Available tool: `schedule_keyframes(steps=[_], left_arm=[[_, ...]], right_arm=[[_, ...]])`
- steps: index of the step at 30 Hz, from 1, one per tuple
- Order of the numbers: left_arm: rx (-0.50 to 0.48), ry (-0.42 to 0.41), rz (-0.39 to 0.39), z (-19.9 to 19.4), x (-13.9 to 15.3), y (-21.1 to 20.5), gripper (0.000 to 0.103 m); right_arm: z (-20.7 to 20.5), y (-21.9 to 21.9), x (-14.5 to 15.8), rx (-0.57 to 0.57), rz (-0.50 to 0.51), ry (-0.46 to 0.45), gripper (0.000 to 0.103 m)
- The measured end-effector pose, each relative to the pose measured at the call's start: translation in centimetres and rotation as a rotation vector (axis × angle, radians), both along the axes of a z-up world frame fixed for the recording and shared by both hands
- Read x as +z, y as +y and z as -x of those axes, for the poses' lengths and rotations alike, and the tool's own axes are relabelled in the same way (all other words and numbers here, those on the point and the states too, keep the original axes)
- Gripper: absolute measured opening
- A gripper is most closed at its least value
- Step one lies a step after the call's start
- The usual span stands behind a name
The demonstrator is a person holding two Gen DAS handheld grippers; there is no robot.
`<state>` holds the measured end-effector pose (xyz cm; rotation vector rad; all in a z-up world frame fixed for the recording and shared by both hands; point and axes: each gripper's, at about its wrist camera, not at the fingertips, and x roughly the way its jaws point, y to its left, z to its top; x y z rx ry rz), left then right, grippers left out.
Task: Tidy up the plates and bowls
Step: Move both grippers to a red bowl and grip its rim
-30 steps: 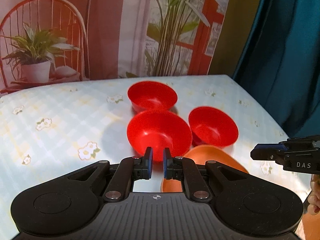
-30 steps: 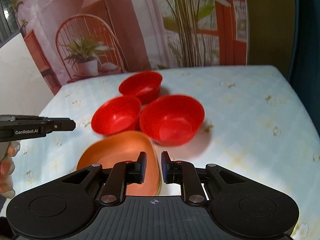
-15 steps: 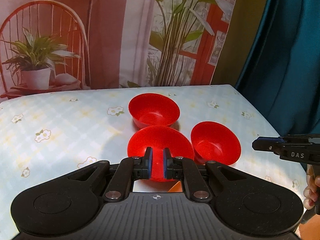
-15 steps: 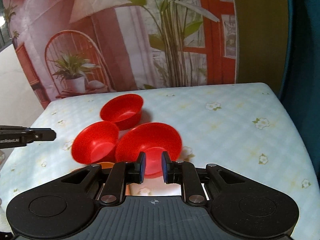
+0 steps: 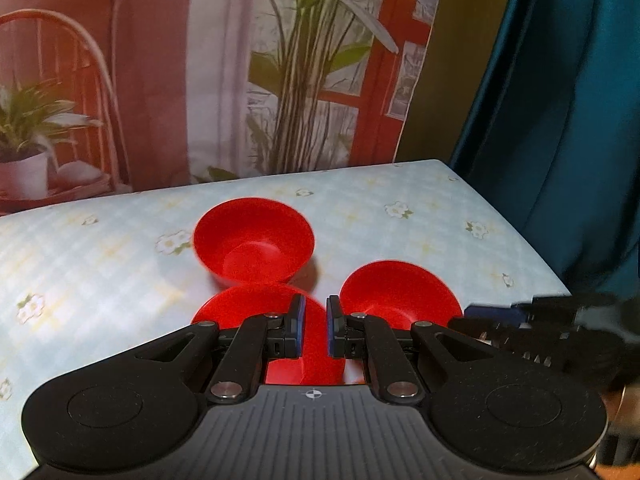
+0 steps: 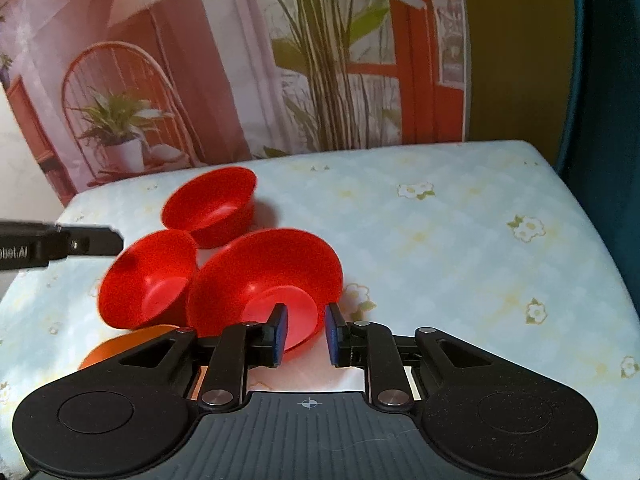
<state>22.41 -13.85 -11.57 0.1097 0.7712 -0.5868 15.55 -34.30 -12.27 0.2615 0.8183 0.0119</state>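
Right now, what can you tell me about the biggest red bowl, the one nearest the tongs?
The biggest red bowl is glossy and plastic-looking, with wide flaring sides, a small flat bottom and nothing visible inside. It sits upright on the flowered tablecloth, nearest of three red bowls, close against the smaller red bowl beside it. An orange plate peeks out by its near edge. The right tongs are opening just over its near rim, gripping nothing.

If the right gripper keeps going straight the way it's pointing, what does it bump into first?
Probably the biggest red bowl: its near rim sits right ahead of the right gripper, whose jaws are opening with nothing gripped. Depth is hard to judge.
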Motion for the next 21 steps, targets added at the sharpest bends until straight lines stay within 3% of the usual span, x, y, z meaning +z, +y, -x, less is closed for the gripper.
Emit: schedule_keyframes(steps=[11, 15, 21], left_arm=[[-0.019, 0.031, -0.023, -1.4, -1.0, -1.7, 0.011], [-0.021, 0.042, -0.022, -1.6, -1.4, -1.8, 0.011], [-0.033, 0.051, -0.015, -1.7, -1.6, -2.3, 0.011]], right_arm=[[-1.1, -0.9, -2.7, -0.03, -0.084, 0.034, 0.022], [-1.3, -1.1, -3.1, -0.029, -0.093, 0.038, 0.014], [-1.2, -1.8, -3.6, -0.044, -0.105, 0.044, 0.013]])
